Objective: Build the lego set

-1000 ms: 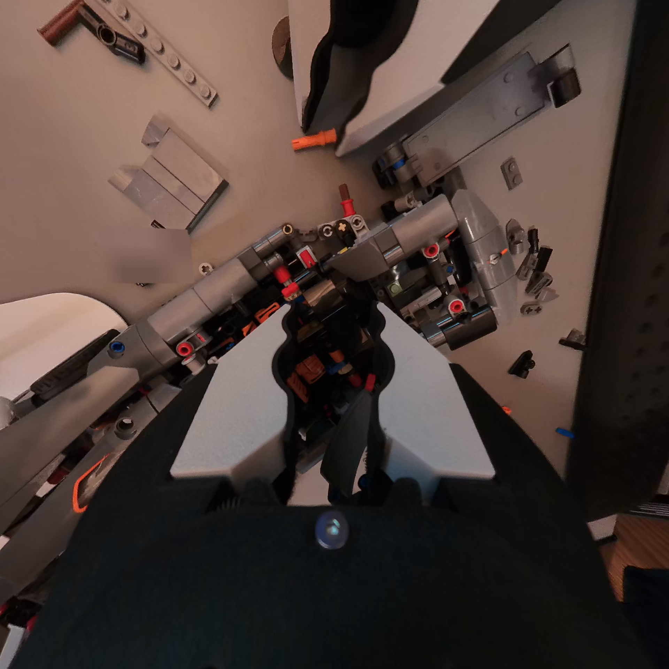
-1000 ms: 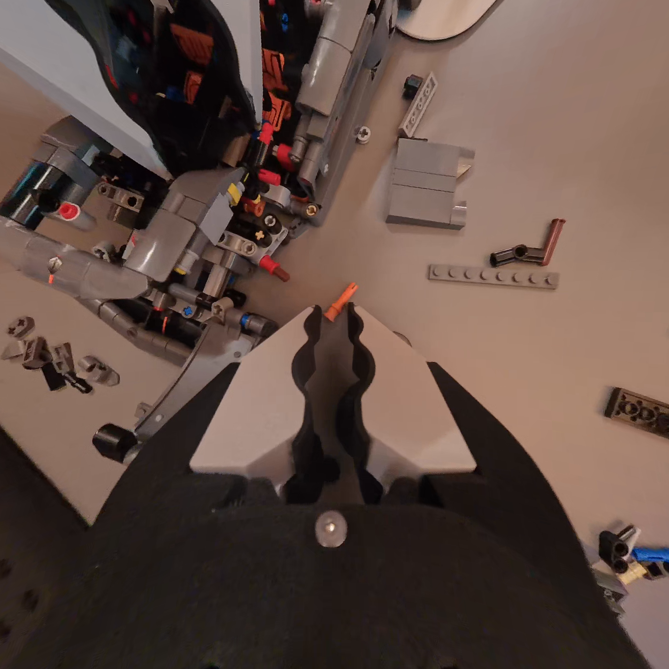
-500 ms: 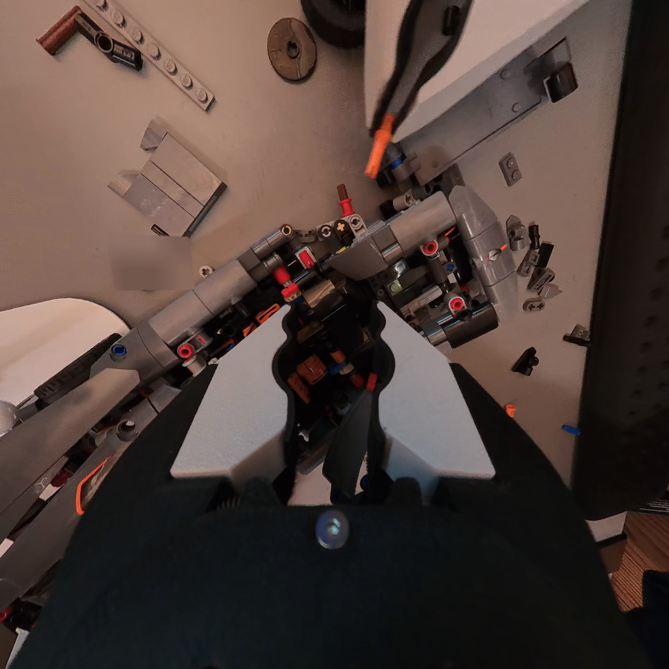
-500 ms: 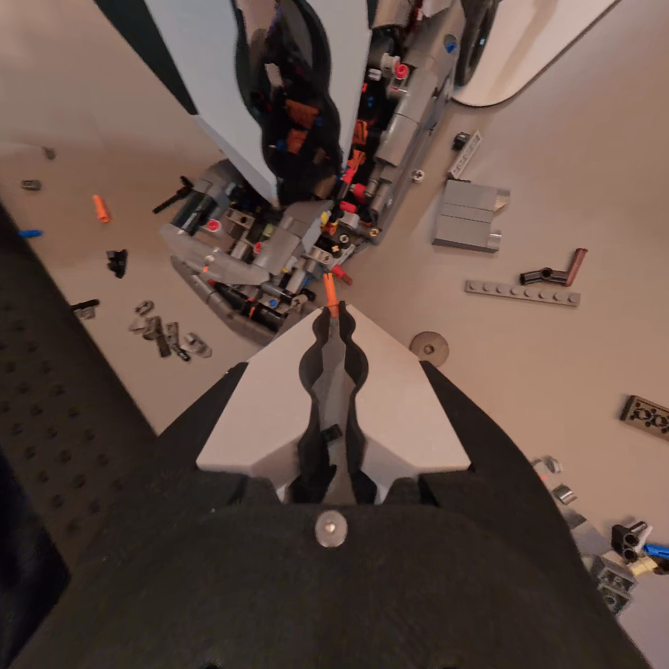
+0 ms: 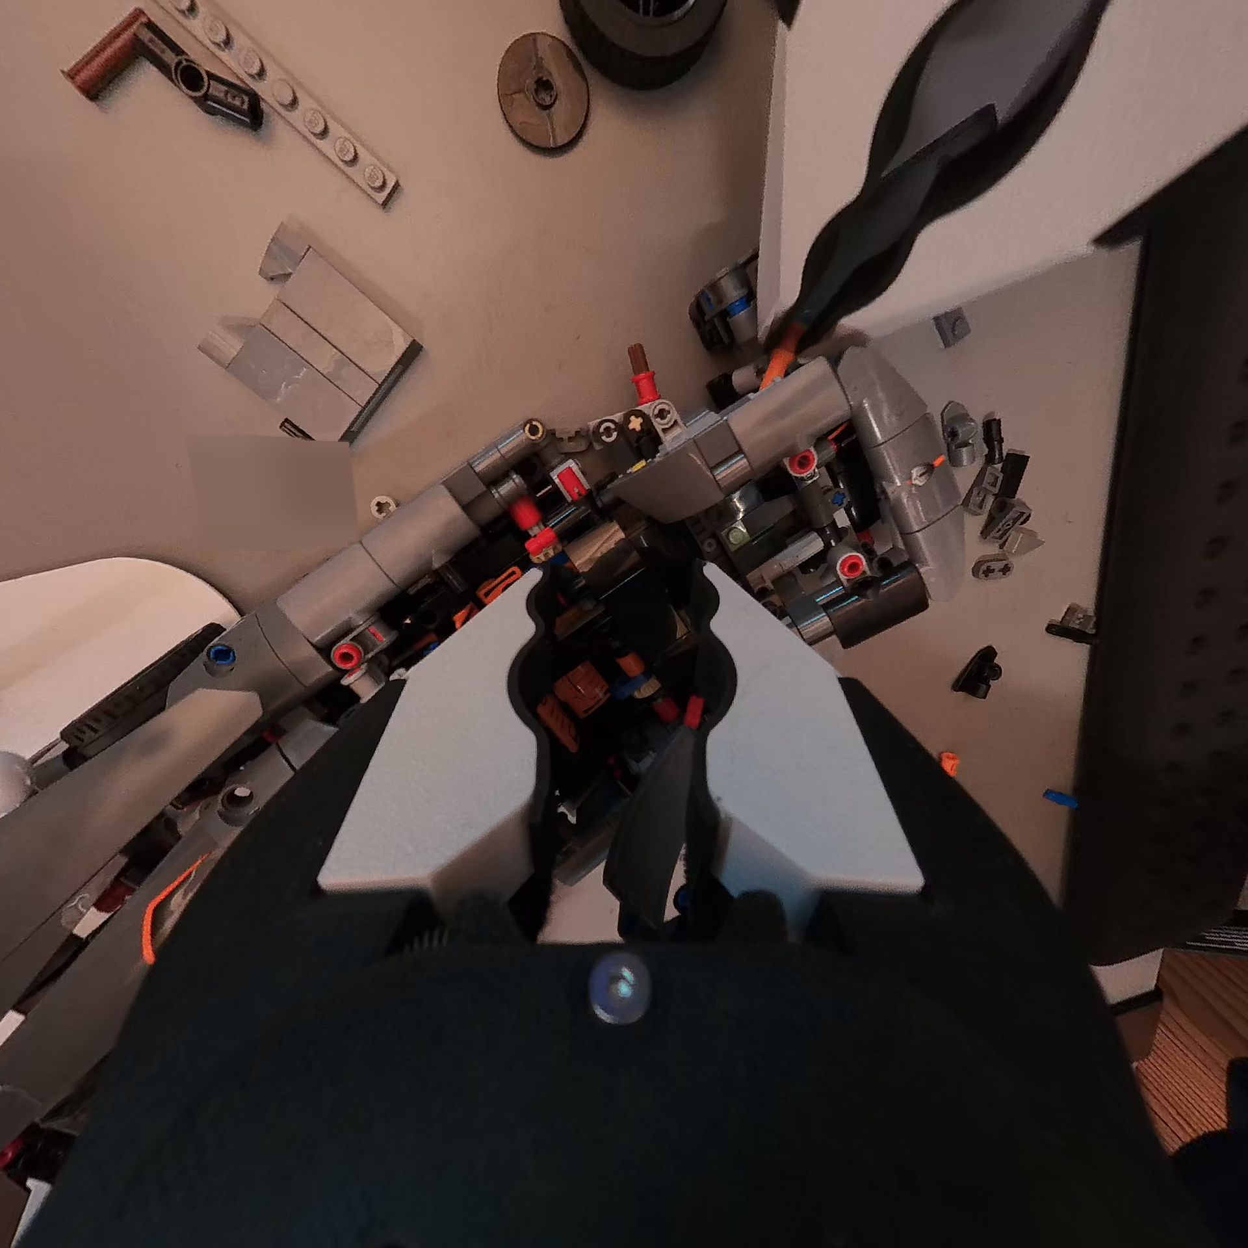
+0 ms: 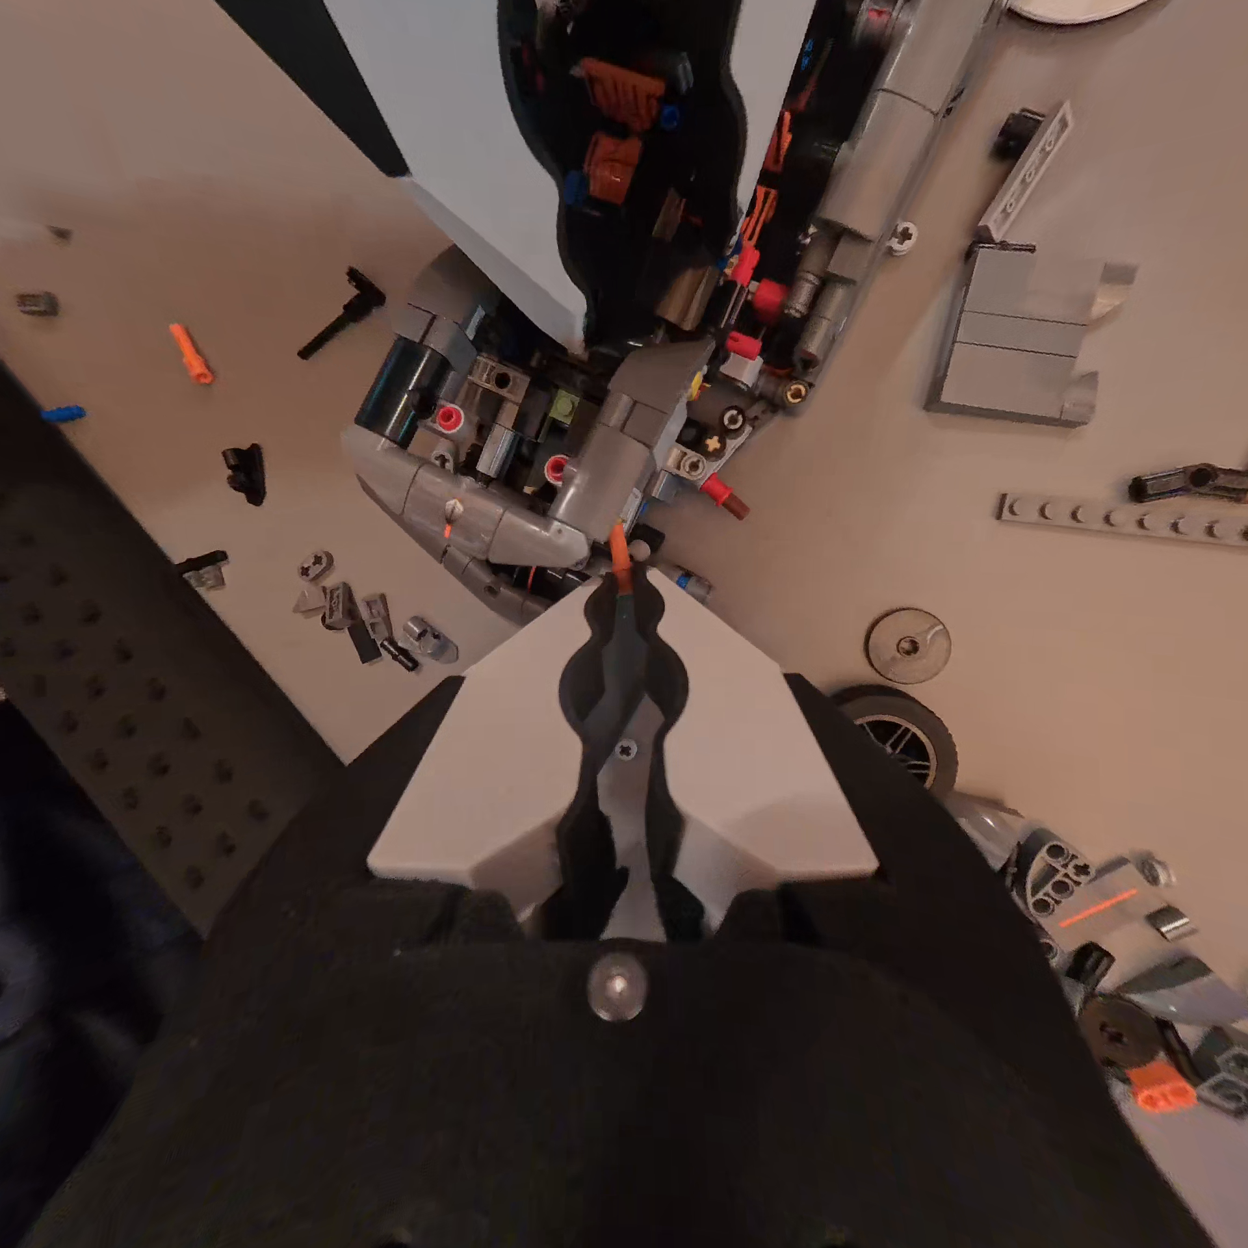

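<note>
While the left gripper (image 5: 621, 587) clamps across the dark middle of the half-built car model (image 5: 675, 486), its jaws set apart only by the width of the body between them, the left wrist view shows the model lying slantwise on the beige table (image 5: 574, 270). Beyond the model's grey rounded nose, the right gripper (image 5: 787, 334) comes in from above with an orange pin (image 5: 776, 361) nipped at its tip, the pin's free end touching or just short of the nose. Past the model lie a grey panel piece (image 5: 317, 351), a long studded plate (image 5: 317, 121) and a tan disc (image 5: 542, 90). From the right wrist view, the right gripper (image 6: 622, 581) is closed on the orange pin (image 6: 618, 550), which points at a dark gap beside the model's grey nose (image 6: 473, 513); a second orange pin (image 6: 191, 353) lies loose well to the left of the model, and a wheel (image 6: 901, 736) sits nearer the camera. I judge the pin light, stiff and smooth, so it may twist in the pads; holding its rear half leaves the front free to enter. The model looks rigid but studded with small pressed-on parts, so the sturdy middle is the safer hold.
</note>
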A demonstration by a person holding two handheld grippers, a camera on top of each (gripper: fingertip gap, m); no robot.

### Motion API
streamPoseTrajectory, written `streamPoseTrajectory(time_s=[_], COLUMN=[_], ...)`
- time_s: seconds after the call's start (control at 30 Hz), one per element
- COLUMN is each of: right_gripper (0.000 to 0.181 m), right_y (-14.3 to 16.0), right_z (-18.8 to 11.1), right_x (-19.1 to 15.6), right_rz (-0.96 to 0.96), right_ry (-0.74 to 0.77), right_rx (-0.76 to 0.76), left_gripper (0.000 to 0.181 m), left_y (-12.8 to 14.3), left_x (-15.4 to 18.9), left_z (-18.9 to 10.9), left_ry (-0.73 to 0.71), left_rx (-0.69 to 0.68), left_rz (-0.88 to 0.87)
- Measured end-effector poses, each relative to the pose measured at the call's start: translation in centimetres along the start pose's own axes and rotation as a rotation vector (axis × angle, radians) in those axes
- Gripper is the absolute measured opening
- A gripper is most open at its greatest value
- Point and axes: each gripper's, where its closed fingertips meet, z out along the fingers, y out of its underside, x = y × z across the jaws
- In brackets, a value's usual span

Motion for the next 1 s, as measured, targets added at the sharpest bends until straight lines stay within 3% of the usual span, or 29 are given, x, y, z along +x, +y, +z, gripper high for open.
streamPoseTrajectory(time_s=[0.27, 0.57, 0.8, 1.0], right_gripper=[0.002, 0.001, 0.002, 0.002], right_y=[-0.4, -1.5, -0.8, -0.2], right_z=[0.2, 0.5, 0.2, -1.4], right_x=[0.2, -0.8, 0.0, 0.1], right_rz=[0.017, 0.178, 0.129, 0.120], right_ry=[0.129, -0.018, 0.091, 0.053], right_rx=[-0.008, 0.188, 0.174, 0.191], left_gripper=[0.037, 0.037, 0.037, 0.045], left_y=[0.0, 0.2, 0.1, -0.4], left_x=[-0.1, 0.1, 0.2, 0.0], left_z=[0.0, -0.1, -0.1, -0.4], left_ry=[0.007, 0.007, 0.008, -0.085], left_rx=[-0.001, 0.008, 0.009, 0.027], left_rz=[0.005, 0.014, 0.021, 0.030])
